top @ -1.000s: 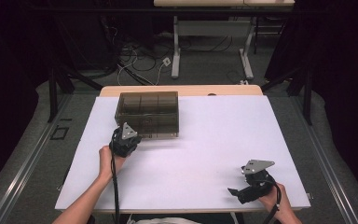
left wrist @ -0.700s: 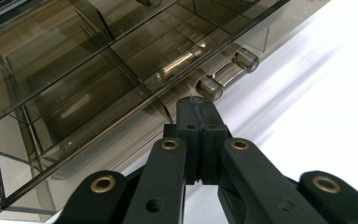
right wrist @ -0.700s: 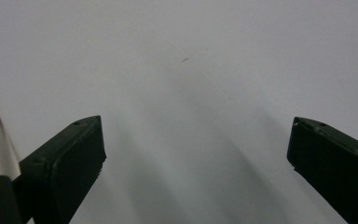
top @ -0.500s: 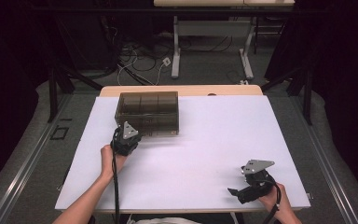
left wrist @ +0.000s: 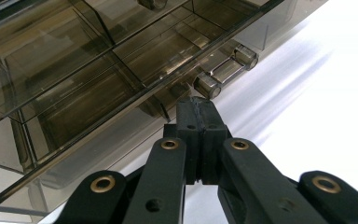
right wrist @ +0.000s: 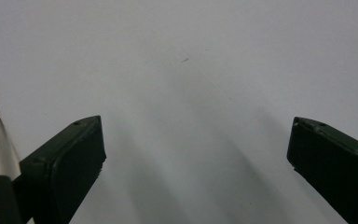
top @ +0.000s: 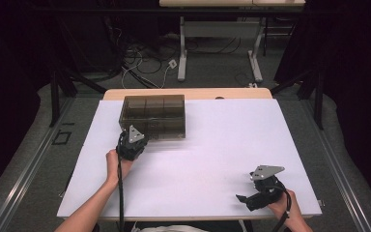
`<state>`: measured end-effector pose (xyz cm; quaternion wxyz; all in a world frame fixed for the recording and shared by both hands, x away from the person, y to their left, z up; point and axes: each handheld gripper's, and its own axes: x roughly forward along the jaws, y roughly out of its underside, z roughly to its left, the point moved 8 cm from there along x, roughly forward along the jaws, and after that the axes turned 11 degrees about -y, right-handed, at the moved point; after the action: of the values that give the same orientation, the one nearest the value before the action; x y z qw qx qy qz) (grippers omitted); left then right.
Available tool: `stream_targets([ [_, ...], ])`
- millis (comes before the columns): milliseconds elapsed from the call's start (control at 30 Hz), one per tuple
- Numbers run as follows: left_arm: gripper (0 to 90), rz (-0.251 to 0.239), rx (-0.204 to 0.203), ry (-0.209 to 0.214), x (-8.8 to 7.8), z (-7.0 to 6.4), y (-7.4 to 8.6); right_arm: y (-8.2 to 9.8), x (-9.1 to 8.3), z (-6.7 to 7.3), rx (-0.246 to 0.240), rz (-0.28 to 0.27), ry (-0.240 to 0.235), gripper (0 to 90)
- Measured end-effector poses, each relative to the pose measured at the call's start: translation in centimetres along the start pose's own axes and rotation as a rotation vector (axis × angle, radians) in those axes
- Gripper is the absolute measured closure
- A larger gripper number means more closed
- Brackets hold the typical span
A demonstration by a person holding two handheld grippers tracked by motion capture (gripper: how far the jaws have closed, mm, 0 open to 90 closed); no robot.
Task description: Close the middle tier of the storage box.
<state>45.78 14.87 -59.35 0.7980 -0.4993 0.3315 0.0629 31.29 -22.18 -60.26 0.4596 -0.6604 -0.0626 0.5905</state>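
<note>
A smoky clear plastic compartment box (top: 152, 113) stands at the back left of the white table (top: 222, 145). My left gripper (top: 142, 139) sits at the box's near edge. In the left gripper view its jaws are pressed together, shut (left wrist: 200, 103). Their tips lie just under the box's clear latch (left wrist: 223, 71), and I cannot tell if they touch it. The box's compartments (left wrist: 98, 79) look empty. My right gripper (top: 244, 196) rests near the table's front right corner. It is open (right wrist: 196, 149) with only bare white table (right wrist: 191, 70) between the jaws.
The table's front edge lies close under both hands. Beyond the far edge are another desk's legs (top: 182, 53) and loose cables (top: 145, 63) on the floor. A dark stand (top: 55, 89) is at the left.
</note>
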Motion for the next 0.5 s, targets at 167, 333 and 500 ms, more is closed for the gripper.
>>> stream_targets([
  [167, 89.7, 0.010, -0.012, -0.001, 0.16, 0.02, -0.06, 0.01, 0.02, -0.02, 0.000, -0.003, 0.006, 3.5],
  [333, 89.6, 0.015, -0.018, -0.005, 0.44, 0.20, -0.27, 0.06, -0.08, 0.00, 0.003, 0.003, 0.008, 3.5],
  [500, 89.6, 0.014, -0.011, -0.018, 0.76, 0.38, -0.45, 0.03, -0.05, -0.02, -0.005, 0.002, 0.006, 3.5],
])
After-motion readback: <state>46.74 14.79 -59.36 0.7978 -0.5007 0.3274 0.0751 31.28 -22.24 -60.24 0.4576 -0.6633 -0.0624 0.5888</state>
